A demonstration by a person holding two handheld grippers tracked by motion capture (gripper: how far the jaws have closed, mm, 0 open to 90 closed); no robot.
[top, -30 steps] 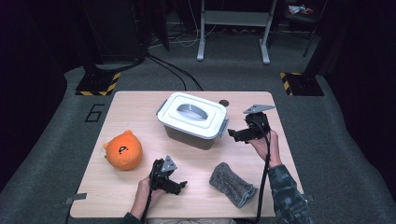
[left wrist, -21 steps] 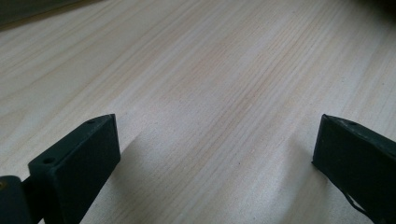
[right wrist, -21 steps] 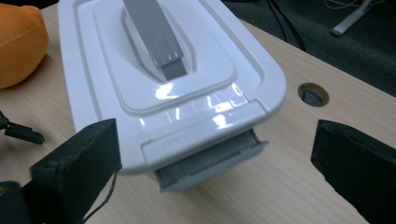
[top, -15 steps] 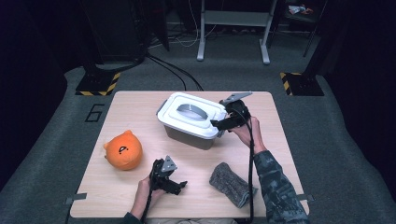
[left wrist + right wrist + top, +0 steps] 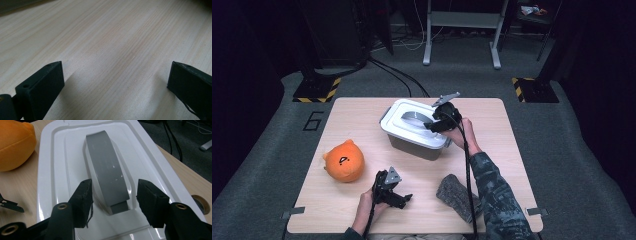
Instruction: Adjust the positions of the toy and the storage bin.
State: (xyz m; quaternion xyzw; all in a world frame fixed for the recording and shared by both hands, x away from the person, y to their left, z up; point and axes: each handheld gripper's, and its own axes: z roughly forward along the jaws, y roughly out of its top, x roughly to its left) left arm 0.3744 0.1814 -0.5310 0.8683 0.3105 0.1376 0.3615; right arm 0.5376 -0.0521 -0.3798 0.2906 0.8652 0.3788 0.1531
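The right gripper (image 5: 428, 126) hangs over the white lid (image 5: 412, 127) of a grey box (image 5: 414, 147) near the middle of the table (image 5: 362, 112); in the right gripper view its jaws straddle the near end of the lid's grey arched handle (image 5: 107, 167), one on each side; they have just been closing, yet a gap shows between each pad and the handle, so nothing is gripped. The left gripper (image 5: 398, 197) rests low at the table's near edge; in the left gripper view its jaws stand wide apart over bare wood, holding nothing. An orange plush toy (image 5: 344, 160) lies left of the box, well apart from it, with a small dark mark on its front that may be a letter or a face, too small to read. A grey cloth (image 5: 457, 192) lies near the front edge, under the right forearm. On the floor left of the table a large "6" (image 5: 313, 120) is marked; beyond it lies a yellow-and-black striped plate (image 5: 318, 90).
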